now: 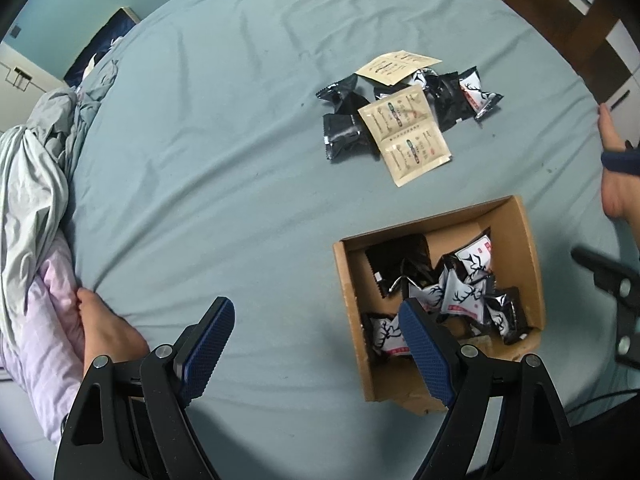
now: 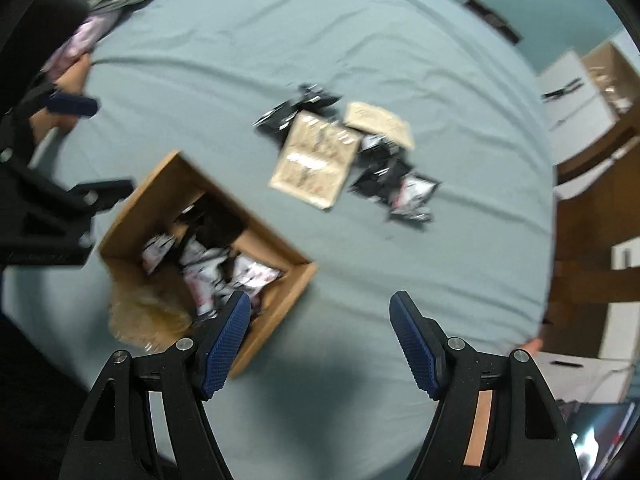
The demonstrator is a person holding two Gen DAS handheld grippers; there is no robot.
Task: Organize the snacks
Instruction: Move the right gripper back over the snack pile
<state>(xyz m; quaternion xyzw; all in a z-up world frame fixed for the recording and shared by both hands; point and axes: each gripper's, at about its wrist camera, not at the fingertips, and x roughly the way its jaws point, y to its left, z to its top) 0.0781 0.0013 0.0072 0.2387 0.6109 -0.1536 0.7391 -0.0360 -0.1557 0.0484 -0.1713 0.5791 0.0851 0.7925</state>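
Now both jaws hang released; the cardboard box lies lengthwise toward the loose packets.

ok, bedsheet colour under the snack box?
Muted grey-blue bedsheet, plain, no pattern; clearest in the left wrist view.

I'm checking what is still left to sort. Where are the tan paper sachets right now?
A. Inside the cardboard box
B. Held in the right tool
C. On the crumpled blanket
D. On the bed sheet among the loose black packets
D: the tan paper sachets lie on the bed sheet among loose black packets, outside the cardboard box.
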